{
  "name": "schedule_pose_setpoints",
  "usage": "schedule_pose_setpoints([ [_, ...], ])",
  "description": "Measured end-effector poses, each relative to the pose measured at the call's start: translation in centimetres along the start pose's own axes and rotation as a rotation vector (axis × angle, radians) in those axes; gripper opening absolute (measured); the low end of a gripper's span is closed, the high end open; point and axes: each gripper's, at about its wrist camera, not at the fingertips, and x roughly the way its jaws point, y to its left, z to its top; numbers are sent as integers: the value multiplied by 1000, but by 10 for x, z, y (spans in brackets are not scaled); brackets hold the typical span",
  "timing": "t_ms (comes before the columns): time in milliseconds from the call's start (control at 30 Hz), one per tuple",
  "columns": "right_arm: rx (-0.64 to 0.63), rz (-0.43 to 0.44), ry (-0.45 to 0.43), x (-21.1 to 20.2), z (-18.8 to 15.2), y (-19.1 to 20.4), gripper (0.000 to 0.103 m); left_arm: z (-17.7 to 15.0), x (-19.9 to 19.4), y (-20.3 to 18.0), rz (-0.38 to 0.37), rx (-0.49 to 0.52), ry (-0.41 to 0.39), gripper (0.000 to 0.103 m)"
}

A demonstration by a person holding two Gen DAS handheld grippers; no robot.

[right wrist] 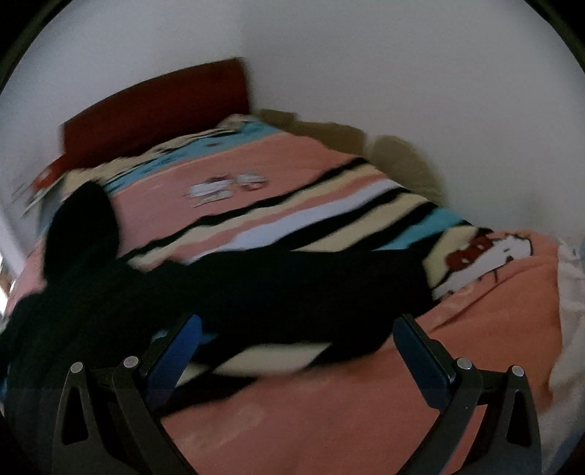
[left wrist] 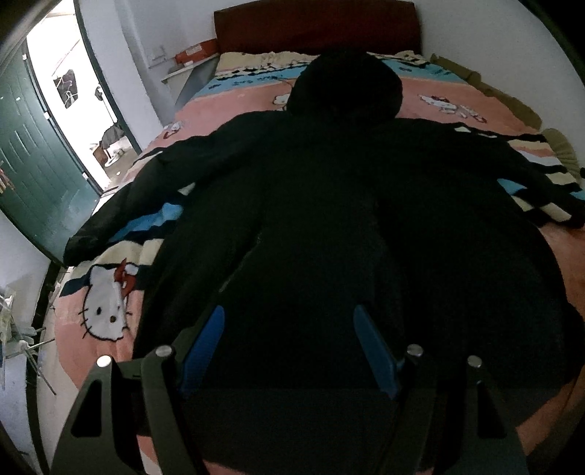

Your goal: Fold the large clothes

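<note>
The black hooded coat (left wrist: 321, 204) lies spread flat on the bed (left wrist: 109, 350), over a pink cartoon-cat blanket (right wrist: 365, 420), hood (left wrist: 345, 86) pointing toward the dark red headboard (left wrist: 314, 27) and both sleeves stretched out to the sides, so folding has, by the look of it, not begun: no sleeve is turned in and no part of the body is doubled over. The left gripper (left wrist: 289, 343) hovers over the hem end of the coat with its blue-padded jaws spread wide and nothing between them. The right gripper (right wrist: 298, 350) is likewise wide and empty, poised above the coat's sleeve (right wrist: 329, 288) on that side, which lies across the striped part of the blanket; the right wrist view is blurred, so whether the pads touch cloth cannot be told. What is left seems to be nearly everything: bringing each sleeve across the body, then folding the length up, likely tucking the hood in along the way
</note>
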Motion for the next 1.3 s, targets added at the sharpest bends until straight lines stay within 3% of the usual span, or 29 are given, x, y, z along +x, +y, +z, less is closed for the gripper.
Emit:
schedule_pose_setpoints([
  [167, 138, -101, 67, 66, 36, -59, 101, 6, 15, -7, -9, 13, 25, 72],
  [333, 200, -128, 168, 117, 41, -90, 94, 10, 22, -7, 2, 11, 29, 72],
  [500, 250, -118, 260, 147, 26, -108, 62, 14, 22, 1, 6, -10, 21, 72],
  [567, 267, -78, 264, 147, 23, -111, 37, 14, 20, 3, 3, -13, 16, 72],
  [667, 279, -14, 241, 137, 23, -115, 12, 14, 17, 3, -2, -11, 6, 72],
  [1000, 239, 152, 101, 80, 49, -80, 8, 14, -14, 12, -5, -23, -81, 72],
  [1300, 94, 335, -15, 3, 90, 2, 7, 8, -34, 31, -26, -67, -134, 72],
])
